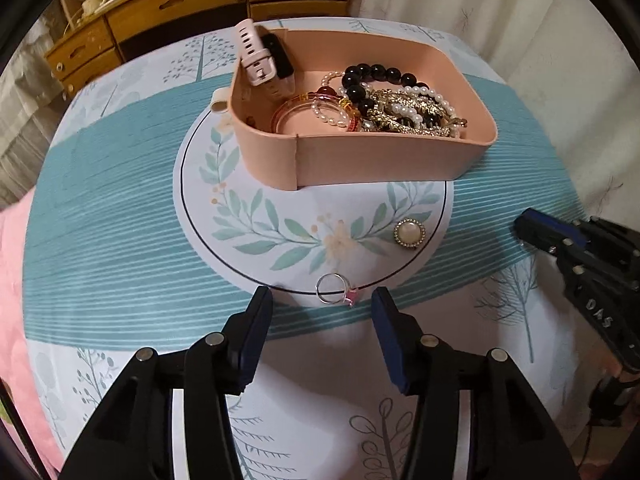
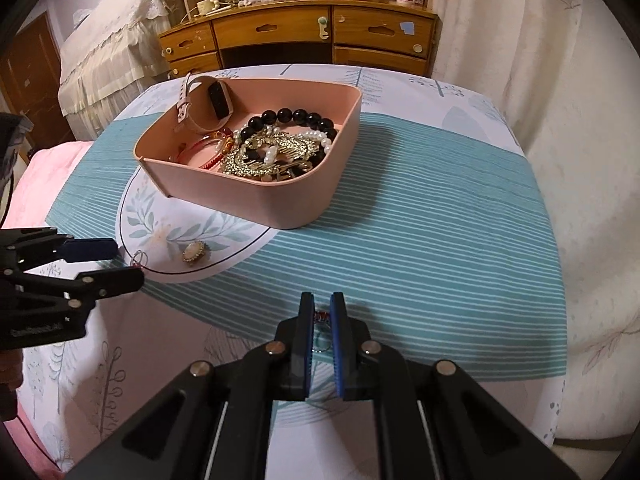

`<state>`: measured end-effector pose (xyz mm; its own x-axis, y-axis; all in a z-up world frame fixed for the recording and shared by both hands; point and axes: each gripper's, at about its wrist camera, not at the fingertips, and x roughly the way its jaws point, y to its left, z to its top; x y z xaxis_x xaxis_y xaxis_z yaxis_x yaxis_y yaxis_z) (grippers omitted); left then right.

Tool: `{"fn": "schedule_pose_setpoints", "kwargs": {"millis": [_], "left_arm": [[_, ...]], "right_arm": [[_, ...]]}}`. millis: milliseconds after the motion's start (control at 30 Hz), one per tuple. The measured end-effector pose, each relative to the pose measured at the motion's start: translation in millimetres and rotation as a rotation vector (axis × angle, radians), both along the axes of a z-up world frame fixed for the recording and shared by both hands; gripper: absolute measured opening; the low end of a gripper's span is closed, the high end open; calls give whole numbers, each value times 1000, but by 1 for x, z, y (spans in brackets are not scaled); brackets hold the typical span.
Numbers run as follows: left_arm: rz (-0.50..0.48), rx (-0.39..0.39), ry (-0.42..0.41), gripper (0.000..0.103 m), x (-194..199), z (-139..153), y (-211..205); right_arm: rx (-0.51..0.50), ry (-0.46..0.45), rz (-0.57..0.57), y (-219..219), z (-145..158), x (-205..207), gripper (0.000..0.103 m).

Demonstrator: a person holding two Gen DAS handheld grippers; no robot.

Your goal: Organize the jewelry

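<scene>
A pink tray (image 1: 360, 160) (image 2: 248, 196) on the table holds a pink watch (image 1: 256, 56), black beads (image 1: 376, 74), pearl strands and gold chains. A silver ring with a pink stone (image 1: 334, 289) (image 2: 138, 258) lies on the round leaf-print mat, just ahead of my open left gripper (image 1: 322, 300) (image 2: 120, 264). A pearl brooch (image 1: 409, 233) (image 2: 195, 253) lies to its right. My right gripper (image 2: 321, 310) (image 1: 528, 232) is shut on a small ring with a red stone (image 2: 321, 317), above the striped cloth.
A teal-striped tablecloth (image 2: 420, 240) covers the table. A wooden drawer unit (image 2: 304, 40) stands behind it, a curtain (image 2: 560, 100) to the right, a pink cushion (image 1: 12, 280) at the left edge.
</scene>
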<state>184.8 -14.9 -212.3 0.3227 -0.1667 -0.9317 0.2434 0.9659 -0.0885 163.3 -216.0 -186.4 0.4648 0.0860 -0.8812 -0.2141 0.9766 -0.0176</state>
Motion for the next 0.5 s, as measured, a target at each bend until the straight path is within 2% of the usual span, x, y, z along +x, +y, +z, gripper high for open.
{"fn": "schedule_pose_setpoints", "kwargs": {"millis": [133,200,267,400,467,500], "left_arm": [[-34,35,-38,31,-1,0,-3],[-38,21,-43,20,0,1,-1],[-50,-11,-48,19,0,1,1],[-79,-23,-74,17,0,0,0],[-86,-28,-78,4,-1,0,1],[-87,-27,-72,4,-1,-1,1]], "right_arm": [[18,1,-21,-4,4,-2,8],[19,-1,-31,-6,6,-2,8],[20,-2,-40,-7,8,-4,8],[20,-6,-56,-8,11,-9,8],[15,-5,-63,-9,12,-12,8],[14,-4,-67,-9,13,-13,8]]}}
